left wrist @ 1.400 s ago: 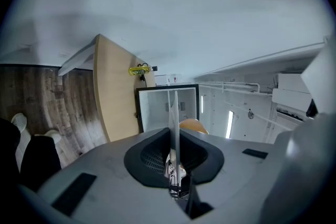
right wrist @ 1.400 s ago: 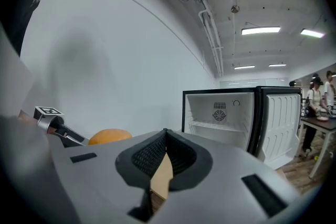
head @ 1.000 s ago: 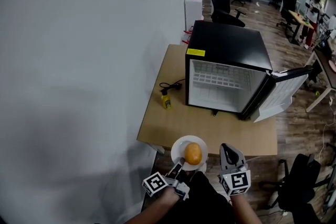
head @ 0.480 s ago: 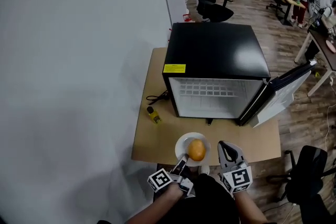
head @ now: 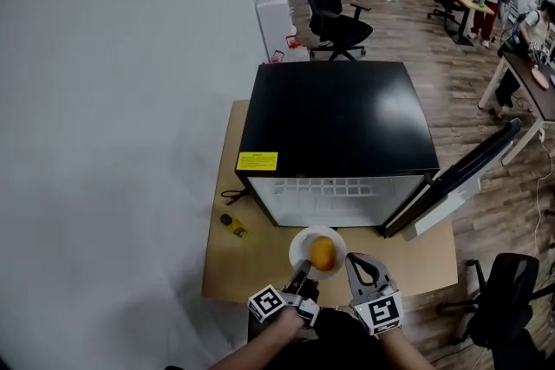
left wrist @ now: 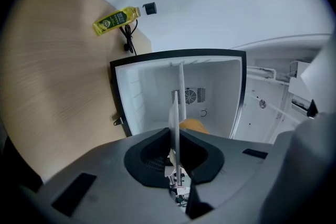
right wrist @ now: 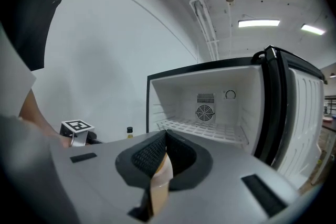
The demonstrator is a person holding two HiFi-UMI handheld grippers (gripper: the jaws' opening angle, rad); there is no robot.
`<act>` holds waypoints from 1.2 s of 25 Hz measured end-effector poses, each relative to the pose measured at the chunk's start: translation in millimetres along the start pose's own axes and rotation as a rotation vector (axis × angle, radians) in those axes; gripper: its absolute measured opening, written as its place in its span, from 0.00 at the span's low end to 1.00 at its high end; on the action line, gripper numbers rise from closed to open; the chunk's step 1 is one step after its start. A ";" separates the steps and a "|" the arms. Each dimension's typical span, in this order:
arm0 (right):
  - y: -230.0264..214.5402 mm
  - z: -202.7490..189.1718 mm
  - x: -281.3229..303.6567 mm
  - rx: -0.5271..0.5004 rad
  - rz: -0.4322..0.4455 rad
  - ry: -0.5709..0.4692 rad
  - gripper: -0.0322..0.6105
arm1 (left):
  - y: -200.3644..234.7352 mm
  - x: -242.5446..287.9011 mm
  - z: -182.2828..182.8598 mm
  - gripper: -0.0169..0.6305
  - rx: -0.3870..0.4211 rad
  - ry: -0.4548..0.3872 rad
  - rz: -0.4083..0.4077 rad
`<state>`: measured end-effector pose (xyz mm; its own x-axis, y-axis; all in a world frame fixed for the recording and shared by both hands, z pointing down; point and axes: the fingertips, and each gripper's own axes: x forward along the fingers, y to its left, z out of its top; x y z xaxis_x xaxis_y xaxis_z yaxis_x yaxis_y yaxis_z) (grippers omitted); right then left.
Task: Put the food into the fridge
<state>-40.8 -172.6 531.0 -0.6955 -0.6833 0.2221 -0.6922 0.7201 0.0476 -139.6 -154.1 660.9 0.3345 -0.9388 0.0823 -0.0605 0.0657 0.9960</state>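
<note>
A black mini fridge (head: 338, 113) stands on the wooden table (head: 227, 269) with its door (head: 468, 178) swung open to the right. Its white inside (left wrist: 205, 86) holds only a wire shelf (right wrist: 205, 127). My left gripper (head: 303, 271) is shut on the rim of a white plate (head: 299, 243) that carries an orange (head: 323, 252), just in front of the fridge's opening. In the left gripper view the plate (left wrist: 175, 128) shows edge-on between the jaws, with the orange (left wrist: 193, 124) behind it. My right gripper (head: 362, 260) hovers beside the plate, shut with nothing in it.
A small yellow bottle (head: 231, 225) lies on the table left of the fridge, near a black cable (head: 232, 197). A white wall runs along the left. Office chairs (head: 334, 4), desks and people fill the room behind; another chair (head: 512, 290) stands at the right.
The fridge has drawn closer and now sits straight ahead. The plate with the orange has moved up to the fridge's opening, both grippers with it.
</note>
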 end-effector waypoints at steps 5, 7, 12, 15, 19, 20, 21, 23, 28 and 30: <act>-23.1 -5.1 13.1 0.005 -0.005 -0.025 0.14 | 3.9 31.9 0.8 0.07 -0.034 0.008 -0.031; -34.8 -7.5 15.9 0.013 -0.013 -0.022 0.14 | 9.2 43.8 -0.5 0.06 -0.044 0.015 -0.028; -67.2 -14.4 21.7 0.057 -0.076 0.005 0.14 | 16.6 69.9 2.7 0.06 -0.009 0.038 -0.009; -85.8 -18.6 22.6 0.080 -0.131 0.013 0.14 | 26.0 81.3 6.8 0.06 0.044 0.061 0.024; -105.1 -22.4 25.6 0.090 -0.172 -0.005 0.14 | 31.5 99.3 9.5 0.06 0.043 0.069 0.013; -108.6 -23.3 25.5 0.100 -0.180 -0.005 0.14 | 33.7 103.2 10.3 0.07 0.044 0.069 0.010; -112.0 -23.7 25.1 0.108 -0.190 -0.008 0.14 | 36.5 106.8 11.1 0.06 0.048 0.069 0.010; -118.3 -24.4 24.7 0.112 -0.207 -0.016 0.14 | 38.8 114.9 11.7 0.06 0.053 0.069 -0.009; -133.4 -36.5 28.5 0.121 -0.225 0.004 0.14 | 48.9 137.4 10.9 0.06 0.063 0.074 -0.032; -136.1 -41.1 27.2 0.131 -0.225 0.011 0.14 | 57.7 142.5 8.5 0.06 0.053 0.075 -0.012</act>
<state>42.4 -284.3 570.6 -0.5199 -0.8224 0.2309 -0.8486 0.5281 -0.0298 -103.5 -287.0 729.8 0.4052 -0.9112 0.0745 -0.1053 0.0345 0.9938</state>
